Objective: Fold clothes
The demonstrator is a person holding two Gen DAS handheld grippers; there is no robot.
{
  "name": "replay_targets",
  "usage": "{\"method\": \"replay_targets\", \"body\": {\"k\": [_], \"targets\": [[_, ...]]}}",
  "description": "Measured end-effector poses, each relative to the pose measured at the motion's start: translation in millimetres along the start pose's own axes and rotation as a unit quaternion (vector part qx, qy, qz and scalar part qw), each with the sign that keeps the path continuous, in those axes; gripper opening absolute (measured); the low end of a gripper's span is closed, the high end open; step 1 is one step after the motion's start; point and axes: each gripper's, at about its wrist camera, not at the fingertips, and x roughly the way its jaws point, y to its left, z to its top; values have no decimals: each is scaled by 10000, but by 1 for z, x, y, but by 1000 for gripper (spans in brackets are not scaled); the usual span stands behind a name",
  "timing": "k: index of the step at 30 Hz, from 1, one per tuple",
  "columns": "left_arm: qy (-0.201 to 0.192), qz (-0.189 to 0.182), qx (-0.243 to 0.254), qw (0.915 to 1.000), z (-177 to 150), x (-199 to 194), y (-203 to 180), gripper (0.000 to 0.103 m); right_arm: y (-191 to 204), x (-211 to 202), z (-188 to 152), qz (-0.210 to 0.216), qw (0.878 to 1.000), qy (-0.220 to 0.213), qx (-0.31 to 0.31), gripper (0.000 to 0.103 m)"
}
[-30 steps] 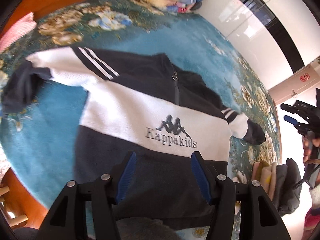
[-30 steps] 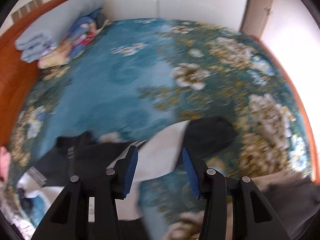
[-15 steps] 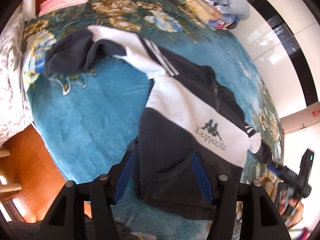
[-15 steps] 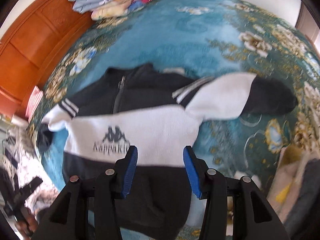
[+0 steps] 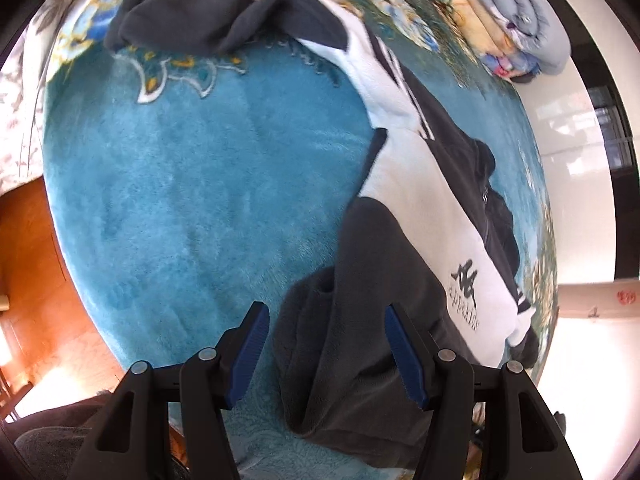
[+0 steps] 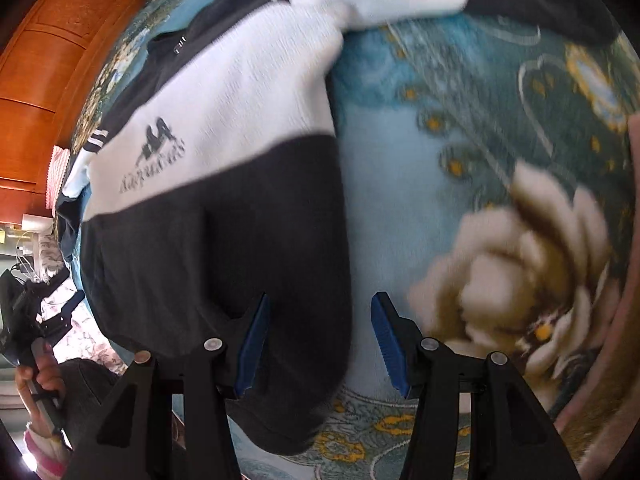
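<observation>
A black-and-white zip sweatshirt lies front up on a teal floral blanket, sleeves spread. My left gripper hangs open just above one corner of its black hem, and the dark fabric shows between the blue pads without being pinched. In the right wrist view the sweatshirt fills the left half. My right gripper is low over the other hem corner. Its jaws are opening, with the garment's side edge between them and not gripped.
Folded blankets are stacked at the far end of the bed by a wooden headboard. A floral sheet and wooden frame border the blanket. A person's hand shows at lower left of the right view.
Both grippers have come down close to the sweatshirt's hem. The left one rolled and slid to one hem corner; the right one swung from the sleeve to the other corner.
</observation>
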Motion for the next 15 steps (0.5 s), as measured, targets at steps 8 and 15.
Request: {"method": "replay_targets", "body": {"k": [8,15], "targets": [[-53,-113,-127,9998,-1,4,0,64,12,-5,-9,336,9994,43,-7,10],[-172,-264,-119,9994,1,-3,4,64,15,-27,-9,-215,9990,26,-380,9]]}}
